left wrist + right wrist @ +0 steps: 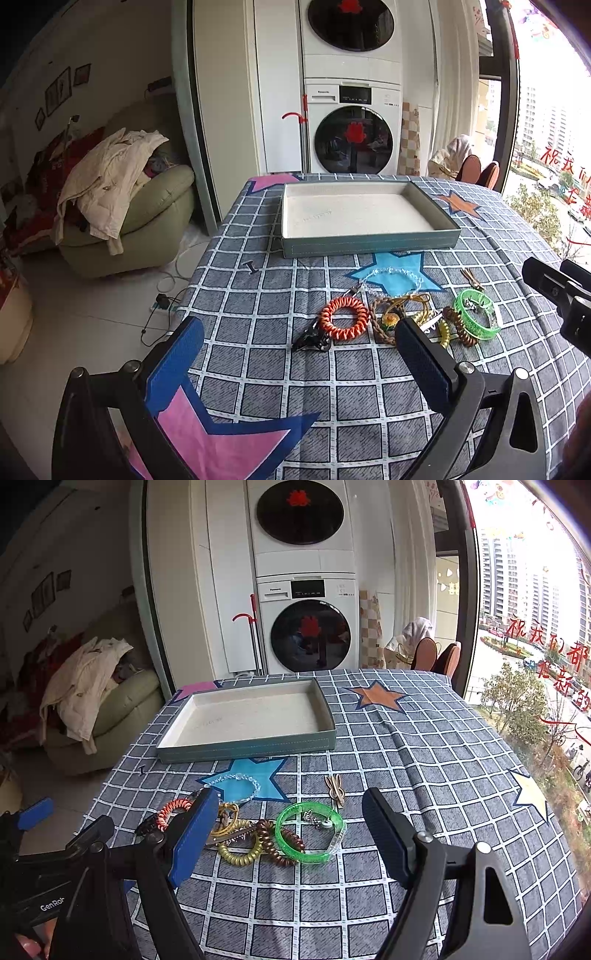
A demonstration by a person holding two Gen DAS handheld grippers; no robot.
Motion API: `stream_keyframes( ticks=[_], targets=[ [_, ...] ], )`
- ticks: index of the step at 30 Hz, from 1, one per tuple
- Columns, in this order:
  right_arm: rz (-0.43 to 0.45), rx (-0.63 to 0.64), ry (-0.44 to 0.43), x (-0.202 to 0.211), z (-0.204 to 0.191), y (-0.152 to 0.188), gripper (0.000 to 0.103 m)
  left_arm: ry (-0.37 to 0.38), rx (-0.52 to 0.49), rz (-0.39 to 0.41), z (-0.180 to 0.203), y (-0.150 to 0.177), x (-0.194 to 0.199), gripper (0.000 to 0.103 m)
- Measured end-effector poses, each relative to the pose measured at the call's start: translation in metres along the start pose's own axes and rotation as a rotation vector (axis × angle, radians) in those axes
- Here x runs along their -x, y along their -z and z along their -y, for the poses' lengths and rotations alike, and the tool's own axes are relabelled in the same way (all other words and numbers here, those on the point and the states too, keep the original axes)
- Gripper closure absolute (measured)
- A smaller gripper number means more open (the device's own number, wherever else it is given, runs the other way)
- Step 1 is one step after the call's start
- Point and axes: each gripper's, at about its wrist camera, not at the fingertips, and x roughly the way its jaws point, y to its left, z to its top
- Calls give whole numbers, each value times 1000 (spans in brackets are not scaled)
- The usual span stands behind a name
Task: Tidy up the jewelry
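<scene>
A shallow tray [369, 246] [251, 747] with a pale lining stands bare at the far side of the checked cloth. In front of it lies a heap of jewelry: an orange coil ring [344, 317] [170, 808], a clear bead bracelet [391, 280] [236, 784], a green bangle [476, 314] [310, 832], brown [275, 843] and yellow [240, 854] coil ties, a black clip [310, 341], a tan hairpin [335, 788]. My left gripper [299, 347] hangs open, near side of the heap. My right gripper [291, 827] is open too, its fingers either side of the green bangle, holding nothing.
The table's left edge drops to a tiled floor with cables [162, 306]. A green armchair heaped with clothes [110, 199] stands left. Stacked washing machines [351, 125] are behind the table, a window [535, 627] to the right.
</scene>
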Motion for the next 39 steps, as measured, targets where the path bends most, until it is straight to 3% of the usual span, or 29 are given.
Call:
stream_keyframes(
  ticks=[5, 12, 18, 23, 26, 28, 30, 33, 35, 37, 39],
  targets=[
    [-60, -37, 22, -13, 22, 7, 20, 35, -28, -75, -10, -2, -25, 0],
    [-246, -86, 92, -49, 59, 24, 20, 143, -68, -168, -23, -18, -72, 0],
    [-332, -109, 71, -75, 66, 29, 20, 188, -116, -249, -14, -28, -114, 0],
    [-371, -140, 38, -95, 66, 24, 21, 219, -181, -255, 0, -34, -127, 0],
    [-403, -139, 37, -105, 62, 25, 31, 226, -214, -272, 7, -34, -135, 0],
    [-423, -132, 39, -109, 60, 27, 39, 234, -231, -299, 11, -33, -141, 9],
    [-436, -127, 45, -114, 59, 29, 50, 240, -230, -316, 11, -32, -146, 9],
    [-437, -118, 56, -115, 57, 29, 57, 251, -244, -325, 14, -30, -149, 10],
    [-440, -102, 62, -115, 53, 28, 60, 263, -269, -335, 19, -29, -150, 19],
    [-442, -81, 72, -115, 50, 28, 65, 267, -298, -336, 26, -27, -151, 21],
    [-442, -76, 69, -115, 48, 28, 77, 274, -314, -333, 29, -26, -150, 27]
  ],
)
